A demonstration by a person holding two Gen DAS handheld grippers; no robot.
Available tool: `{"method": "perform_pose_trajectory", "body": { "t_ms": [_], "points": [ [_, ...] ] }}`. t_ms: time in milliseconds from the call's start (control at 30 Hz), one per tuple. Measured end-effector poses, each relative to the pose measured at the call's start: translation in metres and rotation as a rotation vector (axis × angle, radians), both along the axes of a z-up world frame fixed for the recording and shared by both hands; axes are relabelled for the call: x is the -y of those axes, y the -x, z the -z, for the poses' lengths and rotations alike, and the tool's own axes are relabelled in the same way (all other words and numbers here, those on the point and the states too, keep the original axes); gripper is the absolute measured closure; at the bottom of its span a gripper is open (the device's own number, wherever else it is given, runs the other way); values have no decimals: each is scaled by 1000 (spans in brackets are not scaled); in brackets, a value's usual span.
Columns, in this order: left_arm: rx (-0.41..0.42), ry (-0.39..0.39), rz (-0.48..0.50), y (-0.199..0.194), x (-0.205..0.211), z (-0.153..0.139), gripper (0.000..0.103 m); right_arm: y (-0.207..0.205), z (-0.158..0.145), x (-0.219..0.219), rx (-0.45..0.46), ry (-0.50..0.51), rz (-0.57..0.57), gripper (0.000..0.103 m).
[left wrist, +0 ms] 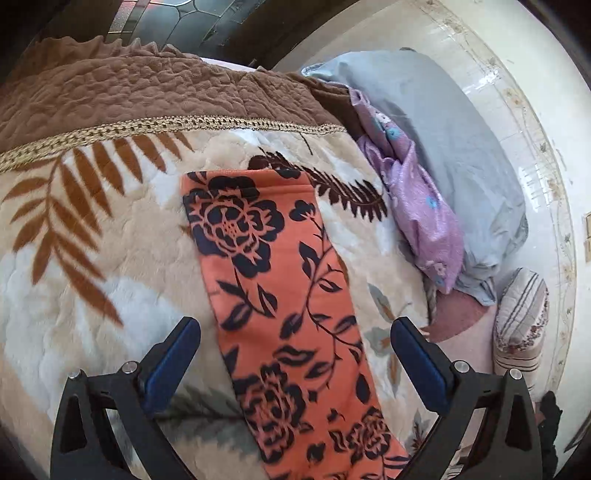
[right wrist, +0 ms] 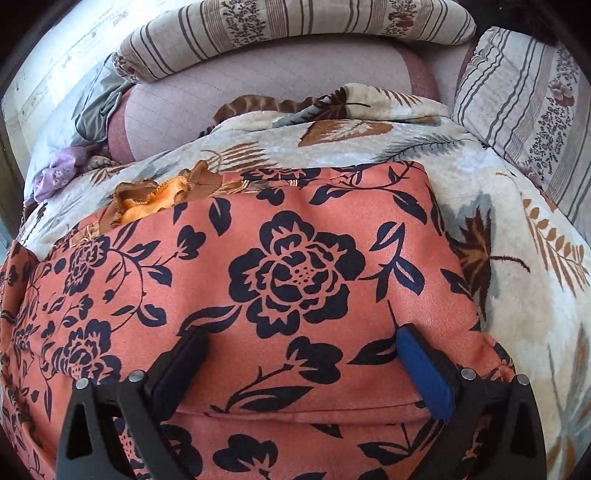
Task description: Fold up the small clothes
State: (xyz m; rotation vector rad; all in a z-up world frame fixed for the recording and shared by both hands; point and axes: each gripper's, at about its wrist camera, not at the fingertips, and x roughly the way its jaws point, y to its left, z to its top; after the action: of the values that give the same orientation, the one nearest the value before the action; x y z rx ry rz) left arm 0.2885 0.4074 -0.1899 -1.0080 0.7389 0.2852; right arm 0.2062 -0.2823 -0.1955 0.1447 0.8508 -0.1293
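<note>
An orange garment with a dark blue flower print [left wrist: 280, 295] lies flat as a long folded strip on the cream leaf-patterned blanket [left wrist: 110, 258]. My left gripper [left wrist: 295, 325] hovers over its near part, jaws wide apart, nothing pinched between the blue pads [left wrist: 173, 362]. In the right wrist view the same orange garment [right wrist: 295, 273] fills the middle, with a gold frilled trim [right wrist: 147, 201] at its upper left edge. My right gripper [right wrist: 301, 341] stands open just over the cloth, pads clear of it.
A brown quilted cover [left wrist: 129, 88] lies at the far end of the blanket. A grey pillow [left wrist: 443, 147] and crumpled purple flowered cloth [left wrist: 417, 184] sit to the right. Striped pillows [right wrist: 288, 22] and a pink sheet [right wrist: 258, 92] lie beyond. Pale wall [left wrist: 517, 110] on the right.
</note>
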Motion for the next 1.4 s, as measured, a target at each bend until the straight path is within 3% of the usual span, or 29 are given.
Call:
{"method": "perform_pose_trajectory", "body": {
  "t_ms": [100, 133, 200, 233, 267, 333, 400, 467, 600, 667, 733, 800, 900, 967, 1000, 1100, 1167, 1267, 1400],
  "points": [
    [-3, -50, -20, -8, 0, 7, 2, 1, -1, 0, 4, -2, 0, 0],
    [-18, -64, -22, -10, 2, 7, 6, 1, -1, 0, 6, -3, 1, 0],
    [-63, -92, -48, -10, 0, 8, 60, 1, 0, 0, 8, -4, 0, 0],
    [-110, -78, -41, -15, -9, 11, 97, 1, 0, 0, 8, -4, 0, 0],
    [-103, -27, -38, -12, -19, 18, 98, 1, 0, 1, 9, -6, 0, 1],
    [-119, -34, -32, -12, -22, 11, 98, 1, 0, 1, 10, -8, 0, 1],
    [-125, -109, -21, -12, -12, -13, 99, 1, 0, 1, 11, -9, 1, 1],
    [-64, -213, 23, -8, 14, -56, 99, 1, 0, 1, 11, -9, 1, 0],
    [154, -491, 206, 15, 115, -164, 99, 1, 0, 1, 11, -11, 2, 0],
    [274, -593, 309, 30, 177, -209, 99, 1, 0, 1, 12, -19, 2, 1],
    [382, -617, 420, 50, 238, -239, 98, 1, -1, 2, 11, -25, 1, 0],
    [448, -591, 524, 66, 297, -253, 98, 1, -2, 3, 11, -39, -1, 0],
    [438, -485, 713, 71, 381, -238, 90, 1, -4, 7, 12, -71, -4, 0],
    [358, -493, 834, 70, 429, -212, 30, 1, -8, 12, 7, -114, -7, 0],
    [311, -504, 870, 69, 443, -192, 24, 1, -12, 17, 3, -154, -11, 0],
    [180, -496, 881, 82, 441, -148, 24, 11, -29, 41, -25, -392, -21, 0],
    [171, -493, 810, 91, 409, -132, 24, 25, -43, 60, 4, -541, -5, 0],
    [116, -523, 664, 104, 358, -113, 24, 32, -61, 74, 40, -647, -20, 0],
    [10, -478, 484, 110, 288, -77, 24, 7, -62, 66, 12, -754, -53, 0]
  ]
}}
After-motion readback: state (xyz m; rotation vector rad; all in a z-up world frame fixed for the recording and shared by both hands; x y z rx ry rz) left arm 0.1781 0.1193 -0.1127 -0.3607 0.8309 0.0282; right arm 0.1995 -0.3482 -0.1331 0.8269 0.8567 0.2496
